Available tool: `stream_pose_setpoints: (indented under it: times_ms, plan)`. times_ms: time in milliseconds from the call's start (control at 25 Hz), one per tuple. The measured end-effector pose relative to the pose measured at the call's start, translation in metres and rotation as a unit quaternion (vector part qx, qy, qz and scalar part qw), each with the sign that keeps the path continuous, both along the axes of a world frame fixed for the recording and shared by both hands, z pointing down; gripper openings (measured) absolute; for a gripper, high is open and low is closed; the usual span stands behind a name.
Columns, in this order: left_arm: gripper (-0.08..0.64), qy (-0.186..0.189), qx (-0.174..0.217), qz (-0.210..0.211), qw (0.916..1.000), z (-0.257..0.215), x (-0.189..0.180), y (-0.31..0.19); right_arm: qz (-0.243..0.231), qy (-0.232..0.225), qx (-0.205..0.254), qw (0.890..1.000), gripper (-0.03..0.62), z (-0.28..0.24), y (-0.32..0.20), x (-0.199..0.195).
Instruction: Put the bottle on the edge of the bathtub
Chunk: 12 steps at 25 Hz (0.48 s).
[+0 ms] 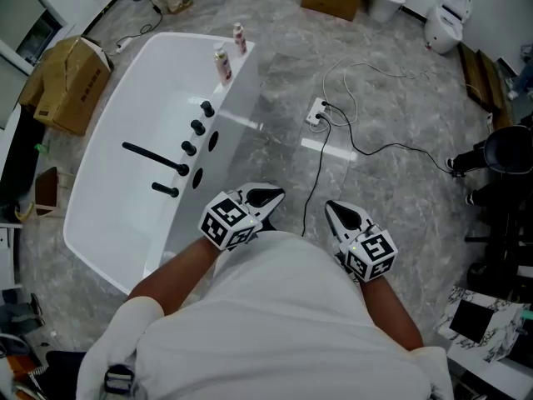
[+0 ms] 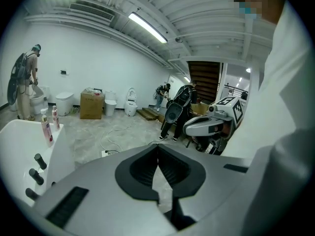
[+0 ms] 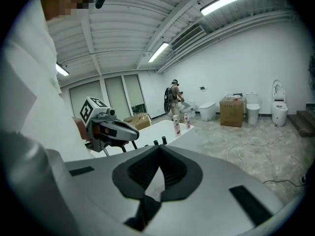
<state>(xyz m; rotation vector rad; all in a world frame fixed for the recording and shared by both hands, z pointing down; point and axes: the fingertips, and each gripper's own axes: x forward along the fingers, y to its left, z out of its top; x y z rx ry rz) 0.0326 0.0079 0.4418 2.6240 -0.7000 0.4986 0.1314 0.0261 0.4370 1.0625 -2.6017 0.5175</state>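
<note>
White bathtub (image 1: 237,98) rim, toward 12 o'clock, already carries two small bottles (image 1: 222,63); they look light, smooth plastic, so take one mid-body. Your left gripper (image 1: 265,197) and right gripper (image 1: 338,213) have fingers closed, empty.

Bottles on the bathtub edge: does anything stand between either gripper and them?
Nothing visible blocks the way. Two bottles stand at the bathtub rim's far end; the left gripper and right gripper, both shut and empty, are near the person's torso. Black faucet knobs sit partway along, toward the tub side.
</note>
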Motion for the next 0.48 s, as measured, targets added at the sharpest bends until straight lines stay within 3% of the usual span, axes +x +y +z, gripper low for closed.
stream_pose_setpoints:
  times_ms: [480]
  plan:
    - [0.018,-0.017,-0.009,0.004,0.9998,0.012,0.005,0.001,0.005,-0.008,-0.008,1.0,0.009,0.012,0.002,0.005]
